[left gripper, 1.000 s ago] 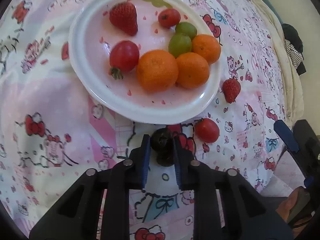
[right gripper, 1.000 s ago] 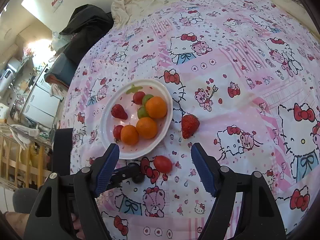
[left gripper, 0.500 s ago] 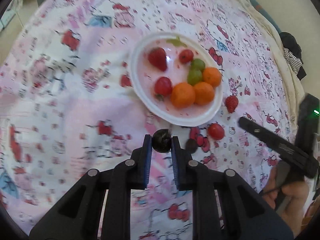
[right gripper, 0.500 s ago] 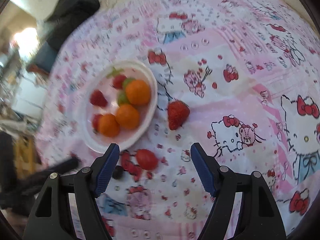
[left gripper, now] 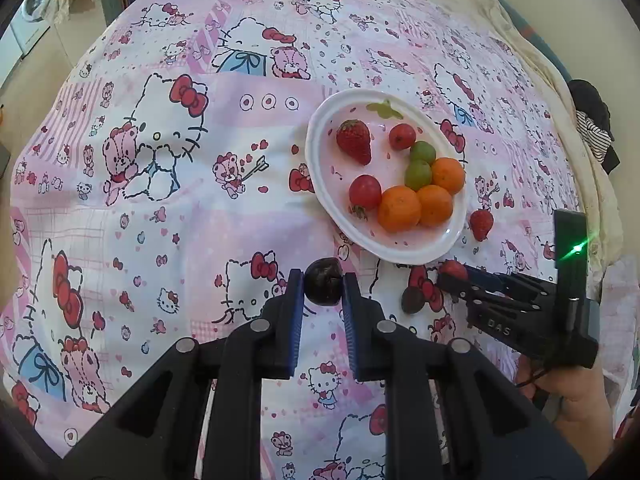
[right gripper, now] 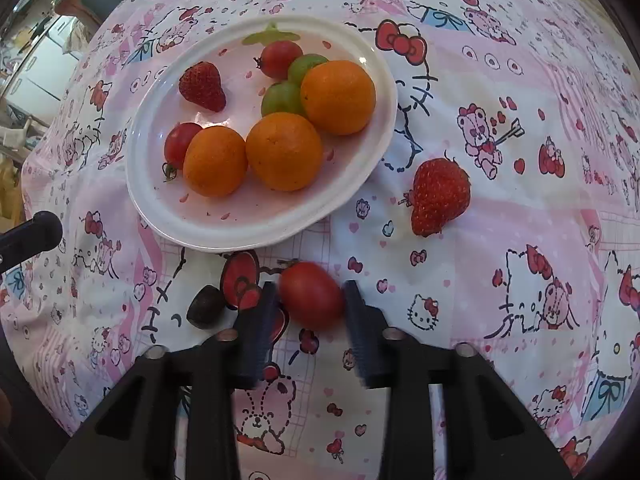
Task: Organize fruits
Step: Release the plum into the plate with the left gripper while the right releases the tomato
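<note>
The left tongs (left gripper: 323, 286) pinch a dark round fruit (left gripper: 322, 287) between their blue pads, held above the patterned cloth (left gripper: 160, 200). Ahead of them and to the right sits the white plate (left gripper: 320, 184), carrying three oranges (left gripper: 399, 208), two green fruits (left gripper: 418, 174), two small tomatoes (left gripper: 365, 191) and a strawberry (left gripper: 354, 141). The right tongs (right gripper: 306, 300) are down at the cloth, pressed onto a red tomato (right gripper: 311, 295) that fills the gap between their pads. Just left of these tongs lies a second dark fruit (right gripper: 205, 306); ahead to the right, apart from the plate (right gripper: 248, 236), lies a loose strawberry (right gripper: 438, 197). A hand (left gripper: 576, 404) grips the right tongs' handle
</note>
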Demonstrator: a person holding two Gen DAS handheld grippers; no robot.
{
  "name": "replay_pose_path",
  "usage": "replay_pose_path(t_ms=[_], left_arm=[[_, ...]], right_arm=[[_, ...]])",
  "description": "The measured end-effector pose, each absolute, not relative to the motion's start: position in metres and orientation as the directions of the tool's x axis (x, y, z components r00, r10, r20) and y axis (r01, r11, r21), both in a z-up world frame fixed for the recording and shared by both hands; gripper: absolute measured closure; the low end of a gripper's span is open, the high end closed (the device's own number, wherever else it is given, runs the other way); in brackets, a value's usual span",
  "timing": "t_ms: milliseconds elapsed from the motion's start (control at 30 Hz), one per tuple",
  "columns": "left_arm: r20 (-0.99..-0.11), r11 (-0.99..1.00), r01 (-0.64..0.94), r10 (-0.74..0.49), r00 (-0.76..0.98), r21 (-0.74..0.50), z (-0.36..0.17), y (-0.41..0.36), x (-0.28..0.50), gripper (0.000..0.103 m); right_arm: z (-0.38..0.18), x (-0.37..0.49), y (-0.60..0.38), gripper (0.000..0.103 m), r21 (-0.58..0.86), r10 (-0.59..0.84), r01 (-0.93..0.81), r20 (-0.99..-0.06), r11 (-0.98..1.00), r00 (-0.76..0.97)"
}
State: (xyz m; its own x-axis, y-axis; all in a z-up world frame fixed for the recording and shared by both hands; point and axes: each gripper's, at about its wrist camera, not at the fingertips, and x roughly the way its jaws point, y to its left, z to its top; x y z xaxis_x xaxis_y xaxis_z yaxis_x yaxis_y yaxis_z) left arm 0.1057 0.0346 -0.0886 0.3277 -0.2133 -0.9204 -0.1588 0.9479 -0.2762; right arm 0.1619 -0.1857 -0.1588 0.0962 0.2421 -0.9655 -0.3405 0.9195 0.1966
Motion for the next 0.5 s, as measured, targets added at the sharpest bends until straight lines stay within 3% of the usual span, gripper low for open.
replay_pose_path(t_ms=[367,500], left_arm=[[-0.911,0.978,-0.112,-0.118,0.395,-0.176,-0.078,0.021,0.106,0.088],[-0.895,0.979,-0.096,-0.122,0.429,-0.18,-0.061,0.021,0.105,0.088]], right_arm=[[-0.126,0.147,-0.221,0.07,0.312,0.358,-0.26,-0.922,0.914,0.149],[-0.112,0.154,-0.252,0.07,0.394,0.413,-0.128,-0.891,0.91,0.191]])
